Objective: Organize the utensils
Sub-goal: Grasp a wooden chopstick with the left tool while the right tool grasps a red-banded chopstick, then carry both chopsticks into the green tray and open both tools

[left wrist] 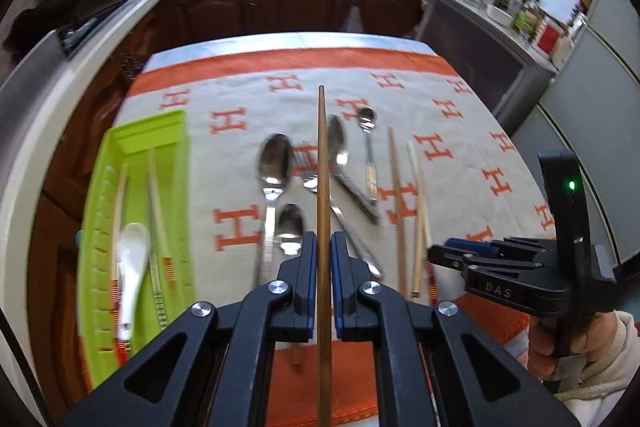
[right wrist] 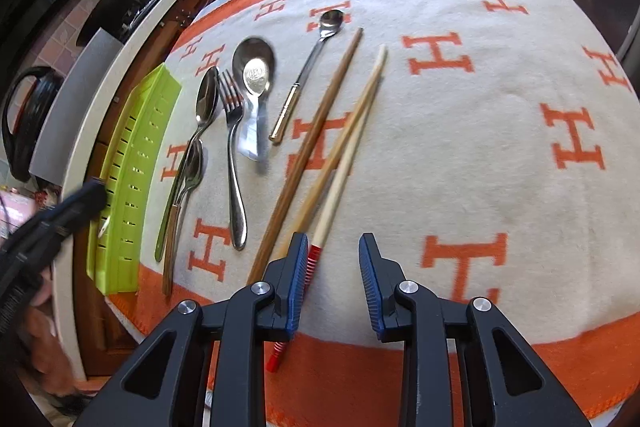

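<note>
"DAS" on the right hand-held gripper (left wrist: 436, 254); orange "H"s on cloth (left wrist: 460, 163).

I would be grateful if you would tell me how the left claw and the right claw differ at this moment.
The left claw is shut on a dark brown chopstick, while the right claw stands open and holds nothing. The left claw carries its chopstick clear of the blanket; the right claw hangs low over it, one finger beside the red-striped chopstick lying there. Both are black with blue pads.
</note>
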The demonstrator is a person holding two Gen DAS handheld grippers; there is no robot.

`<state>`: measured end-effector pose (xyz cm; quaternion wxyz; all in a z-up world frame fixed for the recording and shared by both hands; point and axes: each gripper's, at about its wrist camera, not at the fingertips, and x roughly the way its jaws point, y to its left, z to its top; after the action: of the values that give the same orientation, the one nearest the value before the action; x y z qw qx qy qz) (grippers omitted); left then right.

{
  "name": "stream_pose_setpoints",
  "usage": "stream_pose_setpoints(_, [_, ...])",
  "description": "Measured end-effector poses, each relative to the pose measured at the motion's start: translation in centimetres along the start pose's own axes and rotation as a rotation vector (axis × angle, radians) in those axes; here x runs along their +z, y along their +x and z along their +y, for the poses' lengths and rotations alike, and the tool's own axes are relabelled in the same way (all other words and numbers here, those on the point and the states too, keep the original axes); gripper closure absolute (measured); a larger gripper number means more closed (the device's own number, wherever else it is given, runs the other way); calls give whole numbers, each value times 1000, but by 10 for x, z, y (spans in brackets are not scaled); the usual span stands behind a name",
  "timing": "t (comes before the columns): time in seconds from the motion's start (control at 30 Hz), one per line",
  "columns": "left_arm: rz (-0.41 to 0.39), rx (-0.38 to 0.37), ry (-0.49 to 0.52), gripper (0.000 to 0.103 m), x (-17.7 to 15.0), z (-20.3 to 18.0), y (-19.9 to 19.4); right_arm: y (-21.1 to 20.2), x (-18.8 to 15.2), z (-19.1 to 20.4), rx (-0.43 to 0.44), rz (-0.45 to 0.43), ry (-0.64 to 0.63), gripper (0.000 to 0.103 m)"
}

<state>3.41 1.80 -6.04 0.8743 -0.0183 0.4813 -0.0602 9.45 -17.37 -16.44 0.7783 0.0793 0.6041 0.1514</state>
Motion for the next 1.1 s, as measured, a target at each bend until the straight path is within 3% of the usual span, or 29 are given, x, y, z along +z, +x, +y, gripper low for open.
stream_pose_setpoints(0.13, [-27,101,-49,99,1,32,-13,7,0,21,-123,-7,-73,79])
stream_pose_setpoints(0.3, [1,214,-125,99,0,79,-5,19,2,47,-279,-36,-155,81])
stream_pose_setpoints(0.43, [30,244,-171,99,-1,111,8,24,6,54,-341,-57,-166,81])
stream_pose_setpoints(0.5, [42,246,-190,98,-3,121,13,24,6,52,-338,-58,-153,83])
stream_pose_setpoints(0.6, [61,247,-208,94,-4,128,21,20,6,42,-332,-60,-119,95])
stream_pose_setpoints(0.73, [70,291,-228,49,-9,133,22,10,6,26,-272,-46,-37,97])
stream_pose_setpoints(0.77, [63,303,-231,47,-10,134,21,7,6,21,-248,-42,-11,98])
stream_pose_setpoints(0.93, [62,311,-257,45,-15,139,16,-16,6,11,-159,-65,66,98])
stream_pose_setpoints(1.1, [30,318,-265,45,-16,141,5,-41,12,25,-60,-92,67,98])
